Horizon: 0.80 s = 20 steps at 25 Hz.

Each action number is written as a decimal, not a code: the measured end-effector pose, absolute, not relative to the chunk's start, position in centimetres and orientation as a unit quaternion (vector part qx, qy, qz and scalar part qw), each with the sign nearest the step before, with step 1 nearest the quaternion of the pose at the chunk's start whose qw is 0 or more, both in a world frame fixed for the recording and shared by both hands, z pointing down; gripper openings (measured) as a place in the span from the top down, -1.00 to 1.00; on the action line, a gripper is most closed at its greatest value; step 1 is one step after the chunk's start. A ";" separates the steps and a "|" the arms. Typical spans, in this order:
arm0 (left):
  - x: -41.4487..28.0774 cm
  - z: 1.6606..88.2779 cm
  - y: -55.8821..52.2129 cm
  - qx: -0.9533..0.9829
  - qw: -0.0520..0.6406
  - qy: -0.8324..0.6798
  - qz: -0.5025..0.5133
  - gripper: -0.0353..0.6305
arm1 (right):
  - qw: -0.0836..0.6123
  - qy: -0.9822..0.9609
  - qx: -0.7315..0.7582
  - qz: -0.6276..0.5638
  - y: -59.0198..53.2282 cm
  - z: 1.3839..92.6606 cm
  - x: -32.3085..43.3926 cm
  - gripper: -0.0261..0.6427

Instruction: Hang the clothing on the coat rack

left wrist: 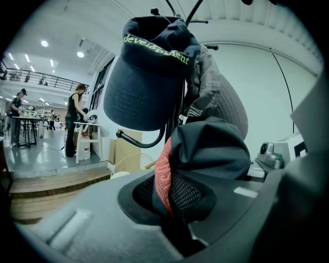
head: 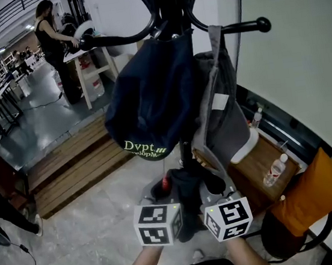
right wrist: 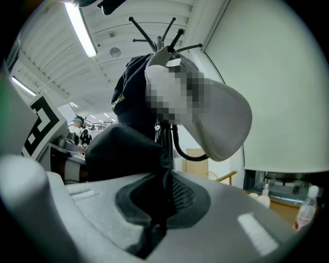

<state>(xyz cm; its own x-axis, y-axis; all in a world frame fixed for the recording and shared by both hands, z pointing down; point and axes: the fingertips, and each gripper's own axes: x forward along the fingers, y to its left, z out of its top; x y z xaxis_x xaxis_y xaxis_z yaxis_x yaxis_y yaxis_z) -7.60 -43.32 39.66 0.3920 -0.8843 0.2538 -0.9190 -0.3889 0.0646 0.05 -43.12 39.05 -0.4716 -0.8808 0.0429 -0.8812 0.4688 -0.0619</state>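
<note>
Left gripper (left wrist: 180,226) and right gripper (right wrist: 154,226) are both pinched tight on the dark garment (head: 185,187), low under the coat rack (head: 170,1). Hooks look crowded, so lifting it I could knock the navy cap (head: 149,95) off.

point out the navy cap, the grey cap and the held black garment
navy cap (head: 149,97), head view, middle of its crown
grey cap (head: 231,117), head view, its side panel
black garment (left wrist: 211,149), left gripper view, its top fold

Coat rack (head: 173,3) top cut off, base hidden
</note>
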 end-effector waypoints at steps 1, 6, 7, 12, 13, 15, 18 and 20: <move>-7.6 39.7 -43.3 0.829 0.098 -0.544 0.089 0.79 | 0.003 -0.857 0.514 0.039 -43.1 39.1 0.0 0.89; -7.5 39.9 -43.3 0.829 0.101 -0.543 0.089 0.79 | 0.005 -0.857 0.513 0.045 -43.0 39.6 0.1 0.89; -7.5 40.0 -43.2 0.829 0.102 -0.543 0.089 0.79 | 0.006 -0.857 0.513 0.046 -43.0 39.7 0.0 0.89; -7.5 40.5 -43.0 0.828 0.107 -0.542 0.091 0.79 | 0.012 -0.856 0.514 0.049 -43.0 40.4 0.0 0.89; -7.4 40.6 -43.0 0.828 0.108 -0.542 0.092 0.79 | 0.014 -0.856 0.515 0.050 -43.0 40.5 0.0 0.89; -7.4 40.9 -42.8 0.829 0.111 -0.541 0.094 0.79 | 0.017 -0.855 0.516 0.053 -42.9 40.8 0.0 0.89; -7.4 41.3 -42.6 0.829 0.114 -0.539 0.098 0.79 | 0.024 -0.854 0.517 0.054 -42.8 41.3 -0.1 0.89; -7.4 41.6 -42.5 0.829 0.117 -0.537 0.101 0.78 | 0.028 -0.853 0.518 0.055 -42.7 41.7 -0.1 0.89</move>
<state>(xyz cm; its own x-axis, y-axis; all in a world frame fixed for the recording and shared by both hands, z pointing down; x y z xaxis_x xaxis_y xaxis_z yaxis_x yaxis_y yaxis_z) -7.37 -42.48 41.61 0.4020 -0.8675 0.2931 -0.9147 -0.3950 0.0857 -0.14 -42.74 41.65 -0.4624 -0.8804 0.1054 -0.8866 0.4578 -0.0655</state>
